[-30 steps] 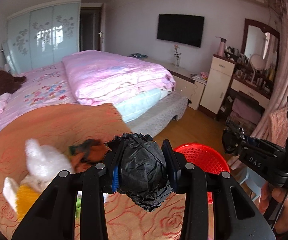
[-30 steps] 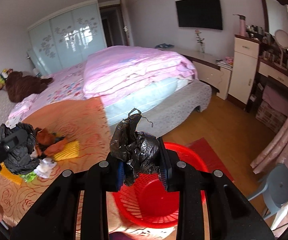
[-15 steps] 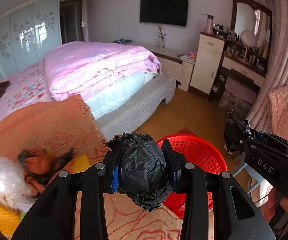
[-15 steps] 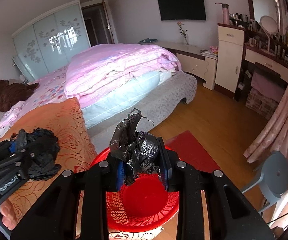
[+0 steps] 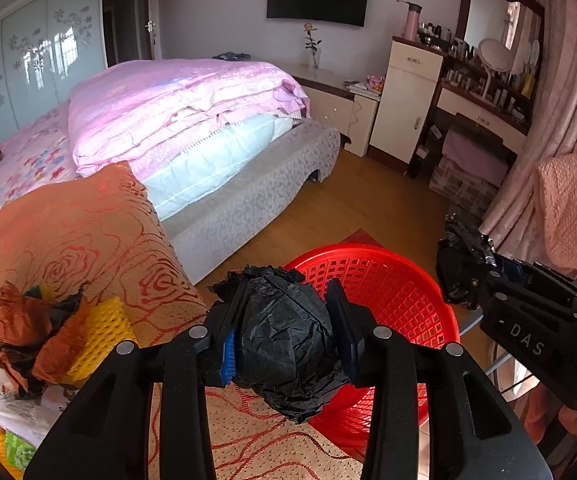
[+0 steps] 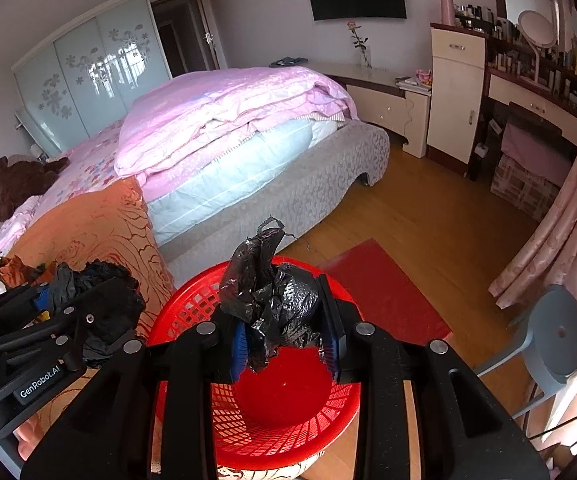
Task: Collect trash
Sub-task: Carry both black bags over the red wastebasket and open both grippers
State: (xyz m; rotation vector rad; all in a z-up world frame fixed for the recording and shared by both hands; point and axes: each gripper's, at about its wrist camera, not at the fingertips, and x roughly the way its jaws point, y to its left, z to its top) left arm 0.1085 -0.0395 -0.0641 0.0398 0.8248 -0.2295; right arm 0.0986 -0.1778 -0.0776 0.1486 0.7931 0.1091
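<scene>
Left tool [image 5: 286, 340] pinching crumpled black paper wad [image 5: 288, 354]; right tool [image 6: 284, 338] pinching glossy black plastic bag [image 6: 274, 300] above red mesh basket [image 6: 288, 412]

From my left wrist camera I read "DAS" in pale letters on the black body of the right gripper [image 5: 464, 264], at about four o'clock. From my right wrist camera, "GenRobot.AI" runs along a small label on the left gripper [image 6: 68, 300], near eight o'clock. I can read nothing else.
</scene>
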